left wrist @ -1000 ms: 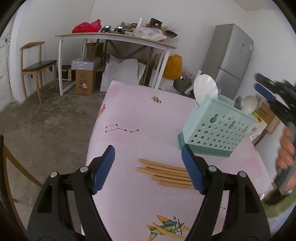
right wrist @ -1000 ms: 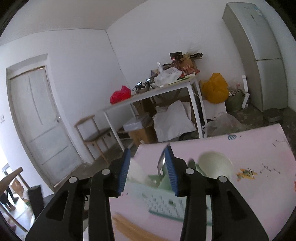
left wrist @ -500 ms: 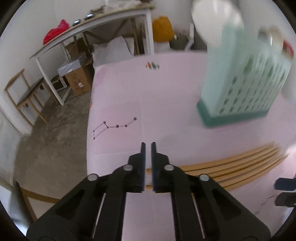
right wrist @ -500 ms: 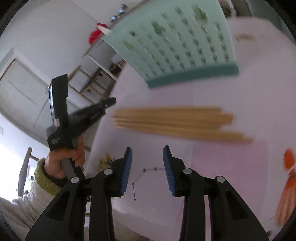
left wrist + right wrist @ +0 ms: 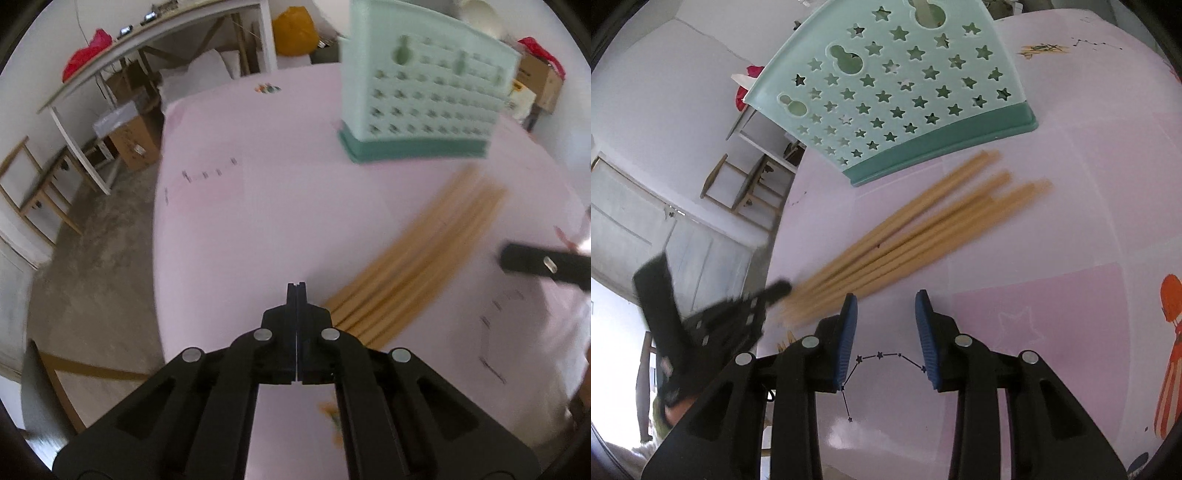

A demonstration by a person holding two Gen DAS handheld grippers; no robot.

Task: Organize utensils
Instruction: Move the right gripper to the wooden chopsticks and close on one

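The table (image 5: 229, 221), spread with a pink patterned cloth, carries everything, and the sorting is judged barely begun. One green holder (image 5: 901, 96) with star-shaped holes is seen standing toward the far edge; a pale spoon-like shape shows above its rim in the left view, too blurred to be counted, so a few utensils may already be stowed. The chopsticks (image 5: 905, 240) are seen lying loose in one fanned bundle on the cloth in front of the holder: about six are counted, though blur makes the number uncertain. All of them are left to be gathered and stood in the holder.

The left gripper (image 5: 296, 291) is held with its jaws pressed together on nothing, its tip right by the near ends of the bundle. The right gripper (image 5: 884, 339) is kept just short of the bundle, its blue pads (image 5: 846, 343) parted, nothing between them.
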